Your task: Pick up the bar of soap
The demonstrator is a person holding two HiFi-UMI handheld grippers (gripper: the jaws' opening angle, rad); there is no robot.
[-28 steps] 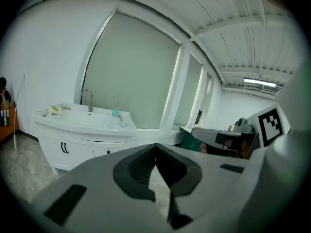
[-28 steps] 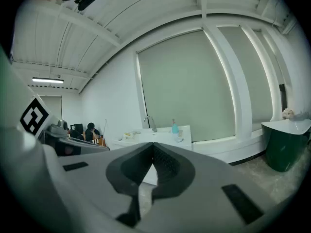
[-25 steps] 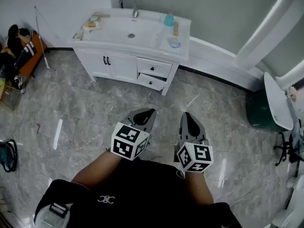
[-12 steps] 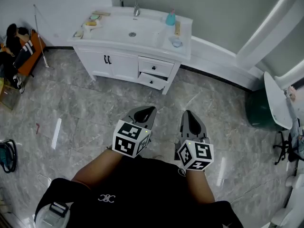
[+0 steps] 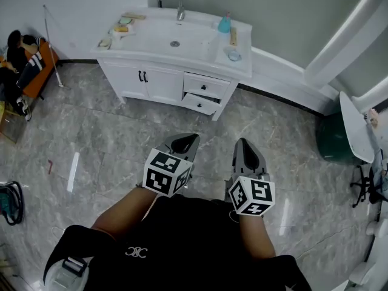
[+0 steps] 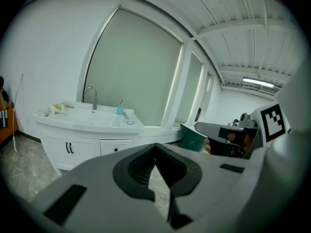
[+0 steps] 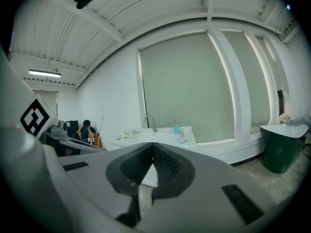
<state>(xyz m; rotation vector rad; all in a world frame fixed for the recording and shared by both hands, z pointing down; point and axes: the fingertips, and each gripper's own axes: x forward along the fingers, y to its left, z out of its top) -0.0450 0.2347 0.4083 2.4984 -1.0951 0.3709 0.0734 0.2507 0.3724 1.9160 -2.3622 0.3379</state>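
The white vanity stands far ahead by the wall, across the grey stone floor. Small items lie on its left end, among them a yellowish bar-like piece; which one is the soap I cannot tell. The same cluster shows tiny in the left gripper view. My left gripper and right gripper are held close in front of the body, both shut with nothing between the jaws. Each points toward the vanity, far short of it.
A faucet, a blue bottle and a small dish sit on the counter. One lower drawer is ajar. A dark green tub stands at the right. A person sits at the far left beside a leaning rod.
The vanity has slid slightly down and to the right in the head view. Both grippers stay shut and keep their places in front of the body.
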